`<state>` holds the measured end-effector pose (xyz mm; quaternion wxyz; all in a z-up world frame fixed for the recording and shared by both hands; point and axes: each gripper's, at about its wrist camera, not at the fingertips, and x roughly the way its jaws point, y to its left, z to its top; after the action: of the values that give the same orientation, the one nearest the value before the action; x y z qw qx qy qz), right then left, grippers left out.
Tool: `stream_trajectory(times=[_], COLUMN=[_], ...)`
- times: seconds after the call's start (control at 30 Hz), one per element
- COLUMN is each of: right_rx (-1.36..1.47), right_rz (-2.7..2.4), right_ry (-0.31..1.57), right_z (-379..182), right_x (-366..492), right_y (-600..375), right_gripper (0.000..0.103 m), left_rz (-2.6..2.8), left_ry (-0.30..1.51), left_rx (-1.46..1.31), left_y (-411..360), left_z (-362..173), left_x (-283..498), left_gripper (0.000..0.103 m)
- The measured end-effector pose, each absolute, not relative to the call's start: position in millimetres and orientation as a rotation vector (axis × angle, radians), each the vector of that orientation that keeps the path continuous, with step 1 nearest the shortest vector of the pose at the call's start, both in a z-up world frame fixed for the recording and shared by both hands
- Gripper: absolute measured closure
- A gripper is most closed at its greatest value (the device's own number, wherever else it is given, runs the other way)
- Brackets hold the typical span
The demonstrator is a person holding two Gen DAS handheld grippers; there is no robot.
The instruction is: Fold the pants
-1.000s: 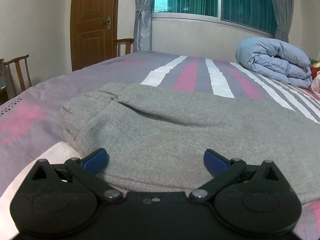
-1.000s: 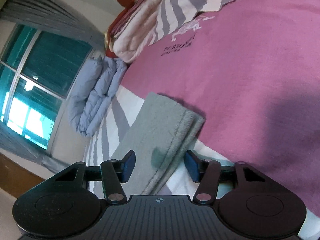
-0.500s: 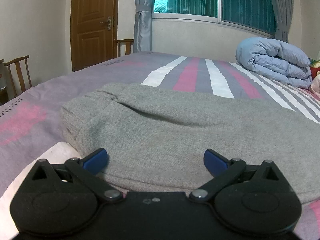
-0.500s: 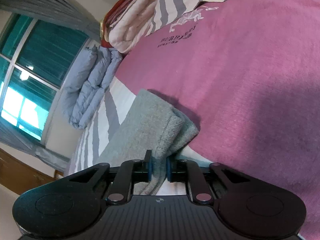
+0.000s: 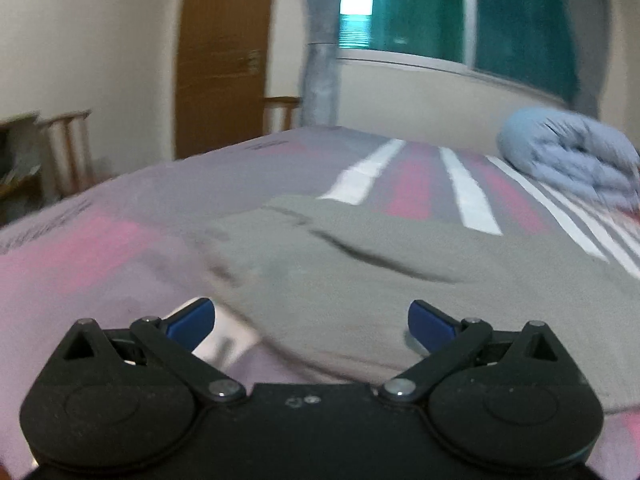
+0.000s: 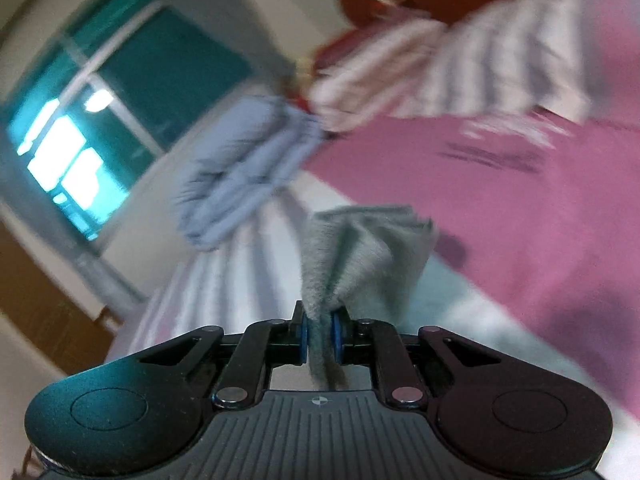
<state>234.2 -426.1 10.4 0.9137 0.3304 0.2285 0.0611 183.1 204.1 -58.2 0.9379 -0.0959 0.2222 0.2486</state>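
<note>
Right gripper (image 6: 320,338) is clamped on a bunched end of the grey pants (image 5: 400,280), fabric pinched between the blue pads (image 6: 304,338) and fanning out above them, lifted off the bed (image 6: 540,220). Rest of the pants lie flat on the striped bedspread, well short of the rolled blue duvet (image 5: 572,152) by the window

Left gripper (image 5: 311,320) is wide open, holding nothing, low over the near edge of the pants, fingers straddling the cloth

To do this fold well, my guess: carry the held end over in one smooth arc, keep it taut, let the left one pin or grab the near edge so the stack doesn't drag

Pose: right tool rolled hard sideways, horizon steeply tilted; left level, pointing toward the window. Both views motion-blurred
</note>
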Motion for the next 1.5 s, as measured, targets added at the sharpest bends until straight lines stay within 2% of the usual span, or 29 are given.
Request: stream_trajectory(times=[0.17,0.3,0.43,0.5,0.57,0.6,0.63,0.67,0.7,0.9,0.93,0.97,1.03,1.07,1.1,1.23,1.4,1.47,1.5], right_rx=[0.555,0.527,0.438,0.325,0.166,0.123,0.12,0.136,0.155,0.26,0.283,0.294,0.301,0.339,0.337,0.36,0.312,0.285,0.289], right_rz=[0.291,0.439,0.597,0.677,0.757,0.737,0.738,0.76,0.779,0.753,0.704,0.657,0.589,0.645,0.673,0.705,0.461,0.316,0.288], right_ry=[0.411,0.415,0.508,0.641,0.856,0.809,0.736,0.728,0.721,0.62,0.63,0.646,0.711,0.808,0.826,0.794,0.584,0.64,0.747], right_z=[49,57,35,-1,-45,-52,-51,-51,-49,-34,-36,-40,-53,-68,-73,-62,-34,-46,-62], right_x=[241,248,243,239,236,223,211,206,203,205,213,220,230,237,233,231,214,225,239], right_y=[-331,-250,-156,-103,-56,-49,-49,-49,-51,-73,-73,-71,-63,-53,-46,-62,-155,-186,-195], right_gripper=[0.091,0.091,0.091,0.09,0.057,0.056,0.052,0.043,0.041,0.042,0.047,0.06,0.067,0.082,0.087,0.087,0.087,0.087,0.087], left_rz=[0.615,0.663,0.669,0.67,0.667,0.665,0.663,0.661,0.661,0.666,0.66,0.657,0.657,0.657,0.66,0.665,0.667,0.674,0.674], left_ry=[0.406,0.381,0.366,0.365,0.372,0.374,0.373,0.37,0.368,0.403,0.411,0.414,0.409,0.406,0.406,0.414,0.418,0.42,0.421], left_rx=[-0.389,-0.503,-0.527,-0.532,-0.536,-0.537,-0.538,-0.542,-0.547,-0.512,-0.5,-0.492,-0.499,-0.506,-0.509,-0.501,-0.493,-0.483,-0.479], left_y=[240,260,268,271,273,273,274,275,277,271,269,268,268,269,269,268,267,265,265], left_z=[-59,-62,-60,-61,-62,-63,-63,-63,-64,-66,-65,-65,-65,-66,-66,-66,-67,-67,-67], left_x=[151,134,129,127,126,124,123,122,121,135,137,138,134,134,133,135,136,138,139], left_gripper=[0.006,0.006,0.006,0.006,0.006,0.006,0.006,0.006,0.006,0.006,0.006,0.006,0.006,0.006,0.006,0.006,0.006,0.006,0.006])
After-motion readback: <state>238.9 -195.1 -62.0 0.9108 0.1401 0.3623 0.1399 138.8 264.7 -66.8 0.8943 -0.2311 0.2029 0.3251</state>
